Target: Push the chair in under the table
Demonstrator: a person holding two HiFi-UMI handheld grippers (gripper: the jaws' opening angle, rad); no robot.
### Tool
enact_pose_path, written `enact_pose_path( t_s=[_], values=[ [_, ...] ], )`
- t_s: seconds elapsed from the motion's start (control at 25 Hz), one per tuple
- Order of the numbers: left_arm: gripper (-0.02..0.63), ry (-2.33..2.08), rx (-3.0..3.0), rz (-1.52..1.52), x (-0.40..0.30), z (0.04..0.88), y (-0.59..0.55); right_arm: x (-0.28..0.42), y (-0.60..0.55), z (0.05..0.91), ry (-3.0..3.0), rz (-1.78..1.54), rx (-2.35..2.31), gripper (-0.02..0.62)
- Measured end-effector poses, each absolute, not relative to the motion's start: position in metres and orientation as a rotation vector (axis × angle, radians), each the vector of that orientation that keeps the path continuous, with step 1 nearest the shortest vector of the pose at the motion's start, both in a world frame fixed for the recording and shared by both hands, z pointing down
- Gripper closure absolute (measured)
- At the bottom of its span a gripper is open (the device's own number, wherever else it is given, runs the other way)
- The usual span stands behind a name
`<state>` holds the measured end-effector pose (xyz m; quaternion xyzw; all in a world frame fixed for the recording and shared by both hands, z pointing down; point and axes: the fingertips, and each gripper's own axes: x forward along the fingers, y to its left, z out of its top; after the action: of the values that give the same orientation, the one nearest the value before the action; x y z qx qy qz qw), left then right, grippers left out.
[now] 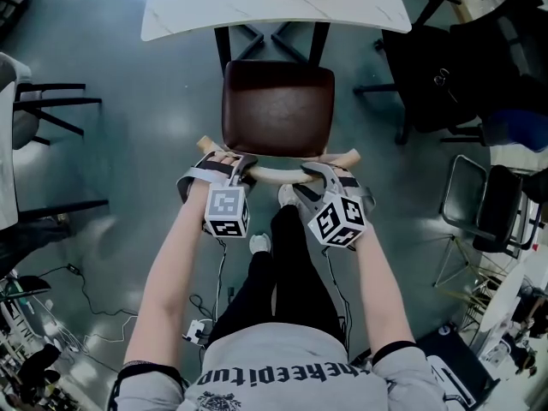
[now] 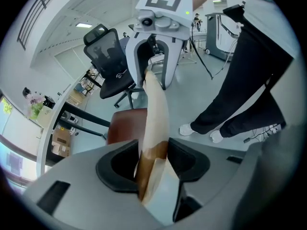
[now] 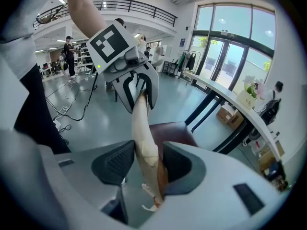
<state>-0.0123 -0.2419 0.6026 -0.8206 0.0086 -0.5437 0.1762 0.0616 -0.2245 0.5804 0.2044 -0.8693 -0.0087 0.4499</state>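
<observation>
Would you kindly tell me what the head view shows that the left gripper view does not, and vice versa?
Only the head view: the top face of the white tabletop and the person's forearms. Only the left gripper view: the left hand-held gripper, close up, jaws shut on the wooden backrest. Both: the brown chair seat and the right hand-held gripper on that backrest.

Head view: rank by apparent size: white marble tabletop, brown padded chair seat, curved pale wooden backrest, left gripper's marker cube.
1. white marble tabletop
2. brown padded chair seat
3. curved pale wooden backrest and marker cube on left gripper: unranked, cube nearer camera.
</observation>
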Motion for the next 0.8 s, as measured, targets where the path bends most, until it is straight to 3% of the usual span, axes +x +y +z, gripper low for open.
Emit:
enact_pose_path(
  t_s=[0.8],
  values=[
    [0.410, 0.074, -2.327, -1.553, 0.014, 0.602, -0.285, 0.088, -0.270, 0.580, -2.170, -0.068, 0.433, 0.407]
  ],
)
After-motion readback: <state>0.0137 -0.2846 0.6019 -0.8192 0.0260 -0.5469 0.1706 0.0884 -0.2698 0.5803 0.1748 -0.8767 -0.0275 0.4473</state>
